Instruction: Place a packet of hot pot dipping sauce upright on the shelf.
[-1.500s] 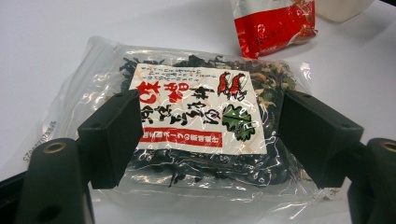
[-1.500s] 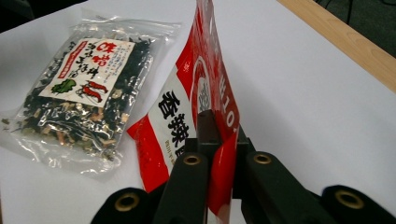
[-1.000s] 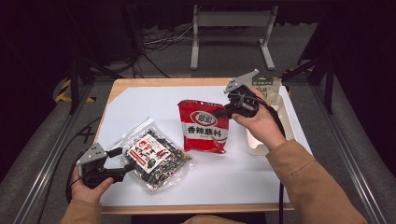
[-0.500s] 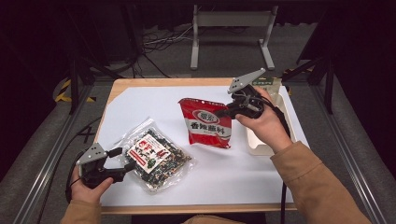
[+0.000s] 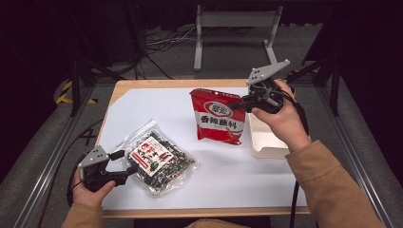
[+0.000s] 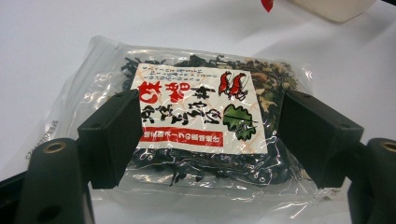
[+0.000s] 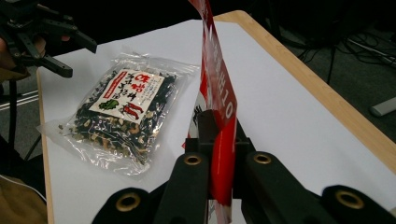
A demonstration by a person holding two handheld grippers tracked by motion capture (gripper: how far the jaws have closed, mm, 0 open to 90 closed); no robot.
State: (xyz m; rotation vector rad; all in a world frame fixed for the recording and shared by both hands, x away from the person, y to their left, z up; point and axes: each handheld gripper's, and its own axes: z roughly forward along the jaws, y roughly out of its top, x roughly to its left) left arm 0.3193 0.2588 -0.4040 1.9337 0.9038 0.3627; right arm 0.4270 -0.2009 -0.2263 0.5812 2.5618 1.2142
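red pouch (image 7: 219, 93) — top cut off | tray (image 6: 334, 7) — mostly cropped

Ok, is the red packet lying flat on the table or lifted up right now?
Lifted. The right gripper is shut on the red packet at its edge, so it hangs upright above the table.

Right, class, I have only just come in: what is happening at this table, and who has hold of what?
A person works at a table covered in white, a gripper in each hand. The right gripper is shut on the edge of a red packet and holds it upright beside a white tray. The left gripper is open, its jaws either side of a clear bag of dried seaweed mix that lies flat on the table, not yet gripped.
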